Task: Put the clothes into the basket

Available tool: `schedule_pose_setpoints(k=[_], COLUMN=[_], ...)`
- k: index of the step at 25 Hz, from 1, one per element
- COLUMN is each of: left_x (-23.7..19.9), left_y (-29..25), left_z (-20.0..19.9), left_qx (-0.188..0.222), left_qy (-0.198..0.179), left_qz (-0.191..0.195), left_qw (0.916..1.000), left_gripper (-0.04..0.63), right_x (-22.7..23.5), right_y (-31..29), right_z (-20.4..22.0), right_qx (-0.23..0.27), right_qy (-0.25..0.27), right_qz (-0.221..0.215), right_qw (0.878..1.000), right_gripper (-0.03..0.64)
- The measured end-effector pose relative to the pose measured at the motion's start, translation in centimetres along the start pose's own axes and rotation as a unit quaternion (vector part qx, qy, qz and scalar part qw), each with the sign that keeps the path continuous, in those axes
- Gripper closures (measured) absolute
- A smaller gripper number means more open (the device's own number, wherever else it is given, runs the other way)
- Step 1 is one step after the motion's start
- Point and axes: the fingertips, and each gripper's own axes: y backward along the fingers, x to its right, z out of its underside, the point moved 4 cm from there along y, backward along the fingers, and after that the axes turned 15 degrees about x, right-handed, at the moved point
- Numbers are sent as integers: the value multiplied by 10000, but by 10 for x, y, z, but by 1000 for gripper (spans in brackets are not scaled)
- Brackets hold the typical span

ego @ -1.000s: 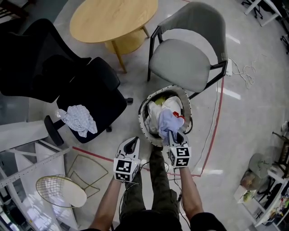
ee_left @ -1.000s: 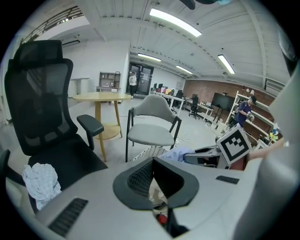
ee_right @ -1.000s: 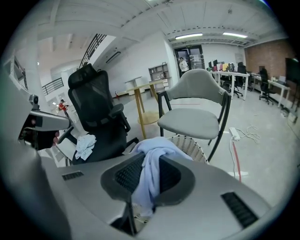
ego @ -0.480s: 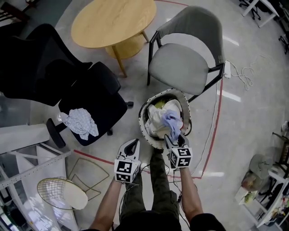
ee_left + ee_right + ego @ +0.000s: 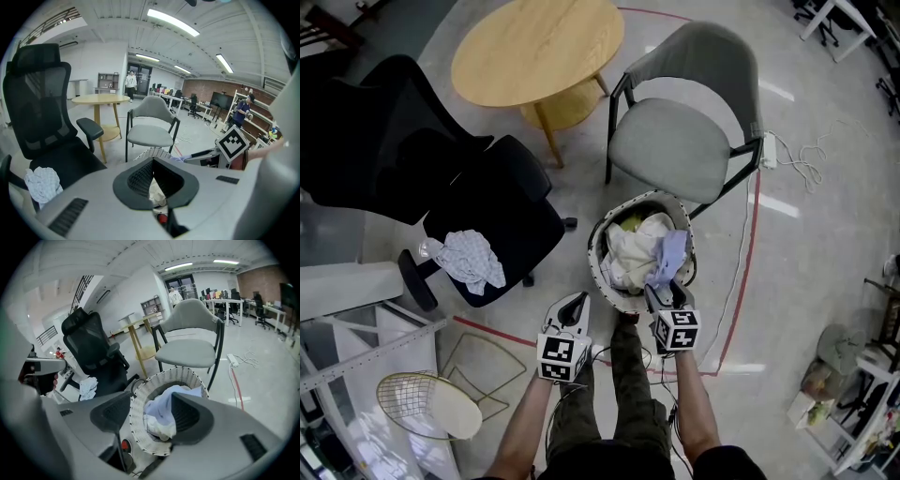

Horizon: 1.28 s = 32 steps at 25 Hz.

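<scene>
The white woven basket (image 5: 596, 246) stands on the floor in front of my feet, piled with pale clothes. A light blue garment (image 5: 671, 255) lies on top at its right side. My right gripper (image 5: 661, 289) hovers at the basket's near rim, its jaws opening. In the right gripper view the blue garment (image 5: 161, 408) lies in the basket (image 5: 140, 414) between the jaws, and the pads of that gripper (image 5: 150, 398) do not press on it. My left gripper (image 5: 575, 302) stays left of the basket, shut (image 5: 153, 161) on nothing. A checked cloth (image 5: 469, 258) lies on the black office chair (image 5: 502, 211).
A grey chair (image 5: 675, 141) stands just behind the basket, with a round wooden table (image 5: 539, 52) to its left. Red tape (image 5: 748, 253) runs along the floor at the right. A wire frame (image 5: 427, 398) lies at the lower left, and a power strip with its cable (image 5: 797, 155) at the right.
The right jaws have opened and the blue garment has dropped from them onto the pile in the basket. The left gripper has stayed where it was.
</scene>
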Motion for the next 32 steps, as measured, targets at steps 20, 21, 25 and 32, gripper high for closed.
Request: schedule_pose_setpoints(k=[20, 21, 25, 32], left_x=[2, 2, 2, 0], left_y=[-8, -9, -14, -28], left_z=[20, 23, 36, 60], left_qx=[-158, -181, -284, -489], left_qy=[90, 102, 166, 224], left_qz=[64, 76, 111, 177], left_qw=[9998, 9998, 9994, 9984], left_gripper=[589, 588, 588, 589], right_x=[12, 13, 18, 30], right_y=[-1, -2, -6, -20], right_z=[27, 30, 46, 72], right_qx=[-438, -461, -620, -816], right_qy=[283, 285, 278, 245], right_qz=[227, 240, 318, 444], right_qw=[9984, 9982, 9972, 9954], right_gripper=[322, 322, 322, 314])
